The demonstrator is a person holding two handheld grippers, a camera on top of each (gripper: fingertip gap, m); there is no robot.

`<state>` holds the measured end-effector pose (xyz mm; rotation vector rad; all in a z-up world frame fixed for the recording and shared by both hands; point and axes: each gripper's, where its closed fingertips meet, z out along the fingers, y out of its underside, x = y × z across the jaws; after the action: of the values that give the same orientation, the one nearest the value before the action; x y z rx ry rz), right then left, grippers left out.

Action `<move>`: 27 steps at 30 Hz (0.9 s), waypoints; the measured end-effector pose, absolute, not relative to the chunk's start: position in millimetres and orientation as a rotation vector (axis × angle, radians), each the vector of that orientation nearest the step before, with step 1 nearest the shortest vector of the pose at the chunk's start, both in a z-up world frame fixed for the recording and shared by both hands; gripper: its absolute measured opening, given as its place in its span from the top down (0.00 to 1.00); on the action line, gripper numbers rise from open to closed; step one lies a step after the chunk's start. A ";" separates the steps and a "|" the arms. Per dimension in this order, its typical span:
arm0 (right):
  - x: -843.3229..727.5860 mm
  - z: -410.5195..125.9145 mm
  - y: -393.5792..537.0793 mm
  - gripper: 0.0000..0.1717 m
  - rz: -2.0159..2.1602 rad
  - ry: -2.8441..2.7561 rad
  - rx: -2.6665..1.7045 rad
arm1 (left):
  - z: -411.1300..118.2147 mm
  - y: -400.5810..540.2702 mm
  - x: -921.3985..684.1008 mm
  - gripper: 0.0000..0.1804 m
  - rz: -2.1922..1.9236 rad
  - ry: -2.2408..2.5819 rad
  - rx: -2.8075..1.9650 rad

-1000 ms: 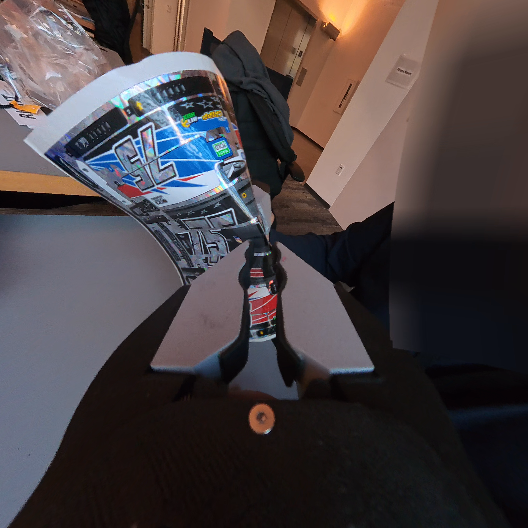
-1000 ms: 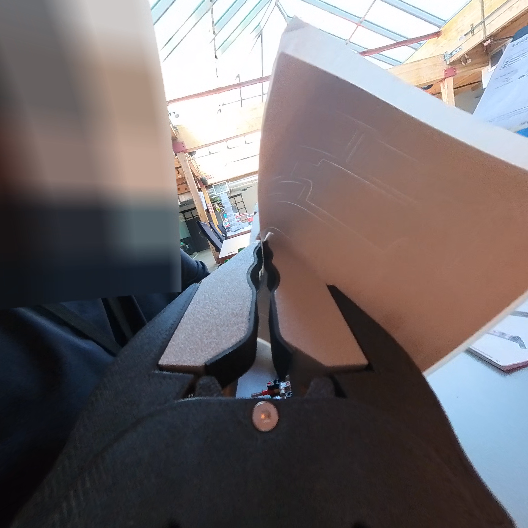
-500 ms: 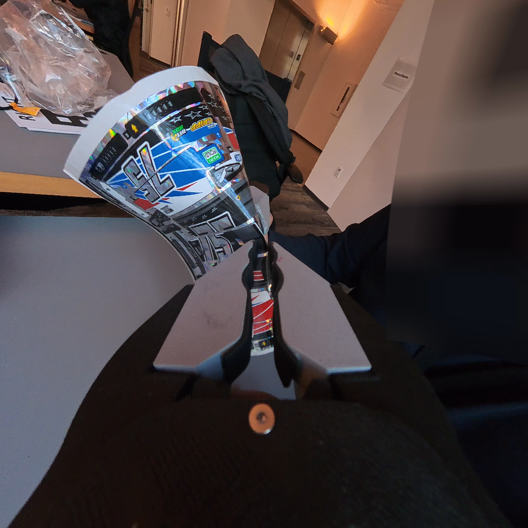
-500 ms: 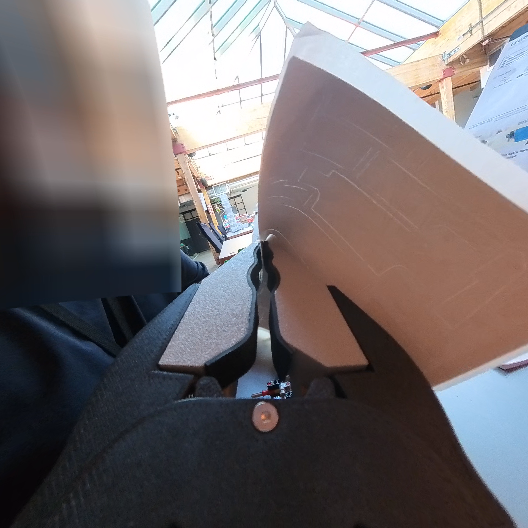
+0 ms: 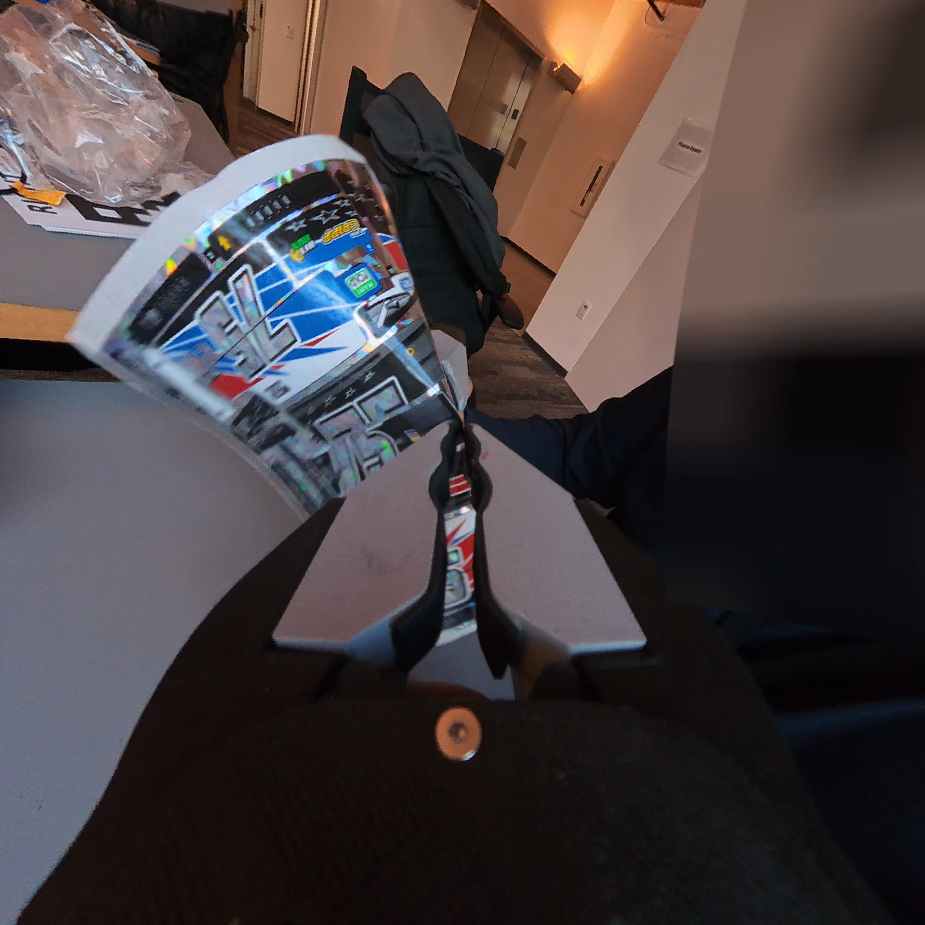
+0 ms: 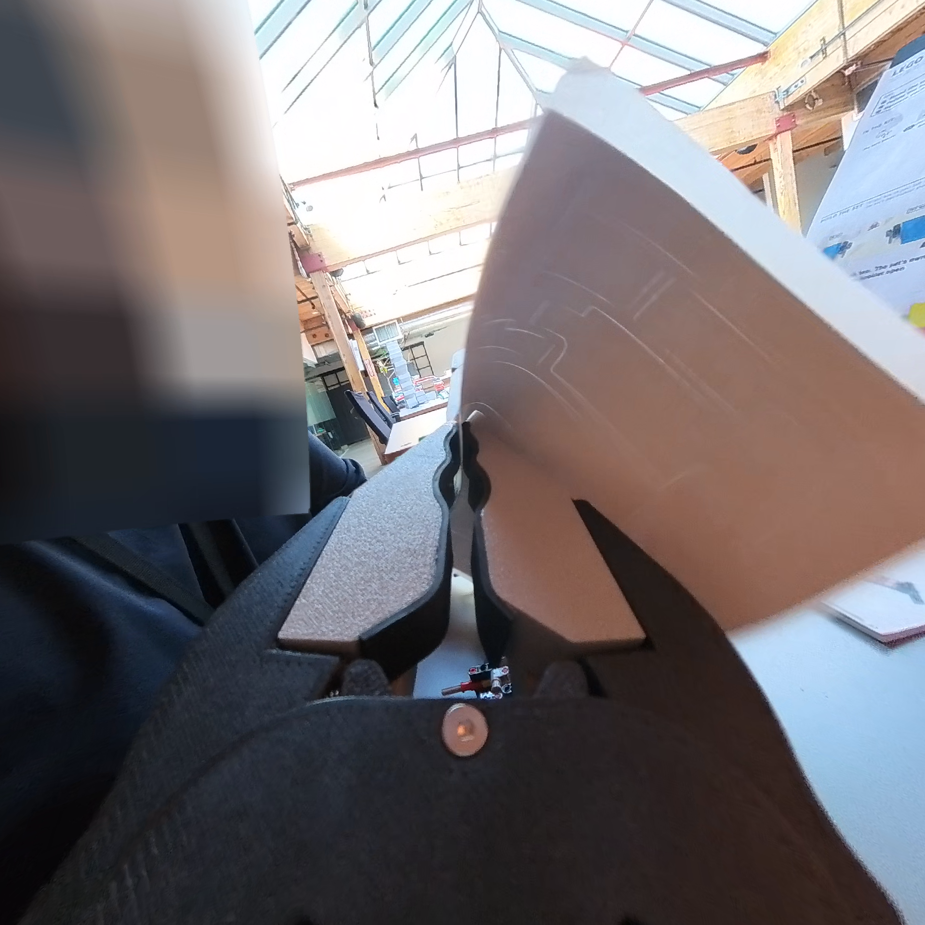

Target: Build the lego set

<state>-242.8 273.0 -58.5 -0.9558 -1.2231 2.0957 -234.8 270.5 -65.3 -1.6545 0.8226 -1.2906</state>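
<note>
Left wrist view, L to R: crumpled clear plastic bag [image 5: 95, 110] far left on a back table [image 5: 30, 270], sitting on a white printed sheet [image 5: 100, 215]. Nearer, a grey table [image 5: 100, 550] fills the lower left. Above it, the sticker sheet [image 5: 260, 320]: shiny foil print in blue, red, black & white, w/ a plain white border along its far edge. It fans up & to the left, curved, off the table. Left gripper [image 5: 463, 435] has its jaws pressed together on the sheet's lower corner; a strip of the print shows in the slot between the fingers [image 5: 380, 555]. Behind, a chair w/ a dark jacket [image 5: 435, 165] draped over it, then a white wall [image 5: 625, 240] w/ a small sign. A person's dark sleeve [image 5: 575, 450] at right, next to a blurred patch.

Right wrist view, L to R: blurred patch upper left, dark clothing [image 6: 75, 650] below it. Right gripper [image 6: 460, 430] centre, jaws pinched shut on a thin edge of the same sheet, seen here from its plain white back [image 6: 675, 400] w/ faint cut lines. Sheet spreads up & to the right. Glass roof [image 6: 400, 75] & wood beams overhead. Far right: printed paper [image 6: 881, 200] upright, a booklet [image 6: 881, 605] flat on the pale table [image 6: 826, 751].
</note>
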 end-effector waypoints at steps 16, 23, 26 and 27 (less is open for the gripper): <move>-247.5 -56.8 277.2 1.00 2.084 -1.199 -0.970 | -64.5 276.6 -238.2 1.00 -1.235 0.799 -1.670; -247.1 -56.1 284.2 1.00 2.072 -1.186 -0.991 | -63.5 282.5 -243.9 1.00 -1.176 0.774 -1.680; -248.6 -57.0 290.0 1.00 2.059 -1.167 -1.025 | -60.8 287.6 -251.9 1.00 -1.152 0.737 -1.678; -248.7 -57.8 292.6 1.00 2.058 -1.156 -1.039 | -59.4 289.0 -255.3 1.00 -1.145 0.724 -1.676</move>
<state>-248.7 292.6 -57.8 -1.0389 -1.1555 2.0576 -255.3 289.0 -59.4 -1.6761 0.7241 -1.1453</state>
